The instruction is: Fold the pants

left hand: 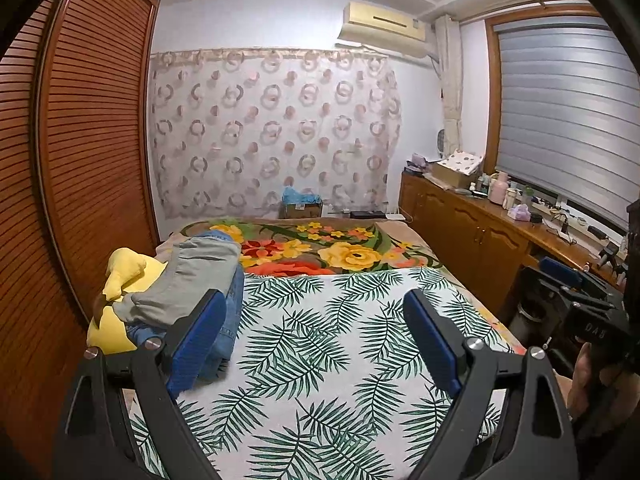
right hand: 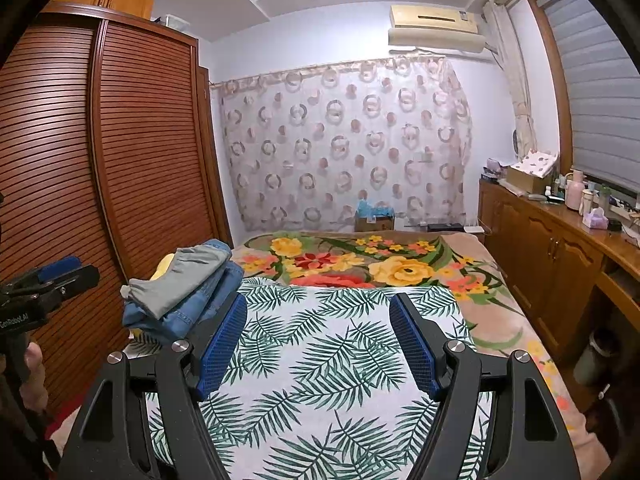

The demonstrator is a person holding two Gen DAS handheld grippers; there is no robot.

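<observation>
Folded pants (left hand: 192, 284) stacked left of leaf-print sheet (left hand: 320, 340), sheet bare. Left gripper (left hand: 316, 320) and right gripper (right hand: 318, 332) spread, empty. Folding looks finished.

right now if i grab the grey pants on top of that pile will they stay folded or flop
The grey pants look like soft, thin cloth, so they would probably droop and unfold if pinched at one edge. They lie loose on the denim pile, so they should lift off easily and may slide if pushed.
</observation>
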